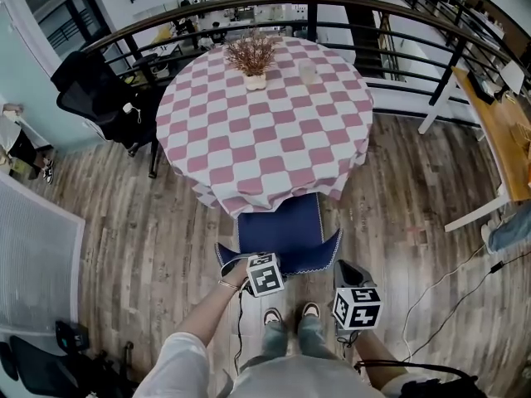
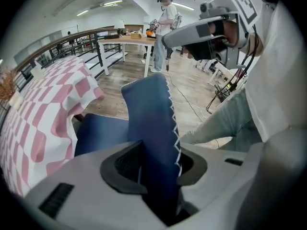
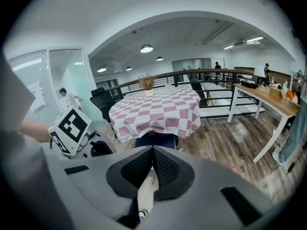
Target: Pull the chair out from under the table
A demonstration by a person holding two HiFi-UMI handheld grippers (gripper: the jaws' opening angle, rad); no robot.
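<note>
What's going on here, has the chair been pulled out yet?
Not yet. A person stands behind the blue chair, which is tucked under the round table, its seat below the hanging edge of the checked cloth. The left gripper is clamped on the top of the backrest. The right gripper is shut, holds nothing and sits off to the right of the backrest.

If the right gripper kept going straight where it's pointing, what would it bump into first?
Probably the blue chair tucked under the table. It sits just beyond the shut tips of the right gripper. Depth is hard to judge here, so that's a best guess.
</note>
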